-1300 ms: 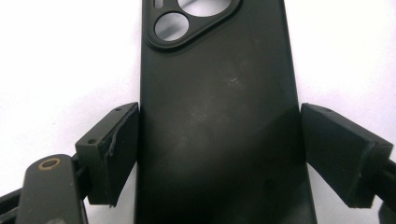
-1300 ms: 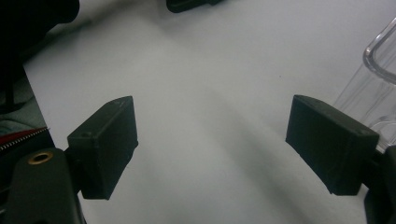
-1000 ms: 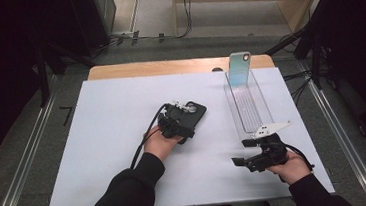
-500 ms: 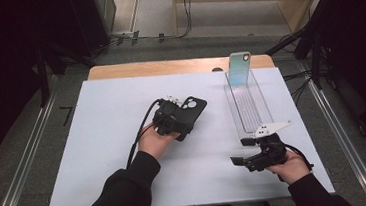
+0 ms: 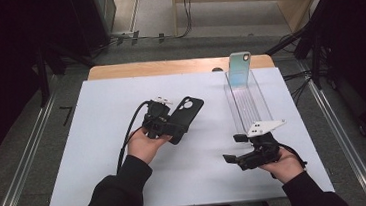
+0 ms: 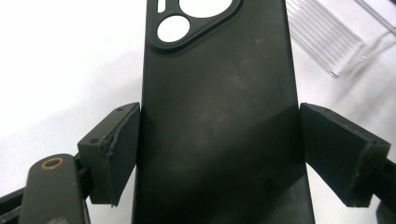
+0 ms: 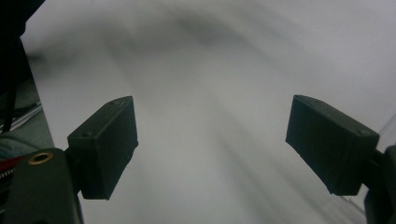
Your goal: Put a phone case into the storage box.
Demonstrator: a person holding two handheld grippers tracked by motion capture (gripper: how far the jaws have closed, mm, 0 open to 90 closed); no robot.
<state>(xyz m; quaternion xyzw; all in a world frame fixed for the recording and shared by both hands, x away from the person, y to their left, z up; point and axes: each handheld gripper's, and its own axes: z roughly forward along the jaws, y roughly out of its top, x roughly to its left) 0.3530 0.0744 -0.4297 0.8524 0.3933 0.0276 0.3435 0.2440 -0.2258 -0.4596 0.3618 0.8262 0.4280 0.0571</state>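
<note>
A white table (image 5: 95, 156) takes up most of the high view, with a strip of bare wood along its far edge and dark floor and cables beyond. On its right side a long clear plastic rack (image 5: 247, 105) lies lengthwise, running away from the person, and a pale blue-green phone case (image 5: 240, 69) stands upright in its far end. Near the middle of the table the left gripper (image 5: 165, 124) holds a black phone case (image 5: 187, 115), its end with the camera cut-outs pointing away from the person toward the far right. In the left gripper view that black phone case (image 6: 219, 116) stands lengthwise between the two jaws, back side up, and both pads press against its long edges, so the jaws are spread wide and closed on the case across its width; the ribbed end of the clear rack (image 6: 327, 42) shows just past it at the upper right. The right gripper (image 5: 238, 151) rests low at the near right of the table, just off the near end of the rack, and in the right gripper view its pads (image 7: 105, 144) stand wide apart with nothing between them, over blurred white tabletop.
</note>
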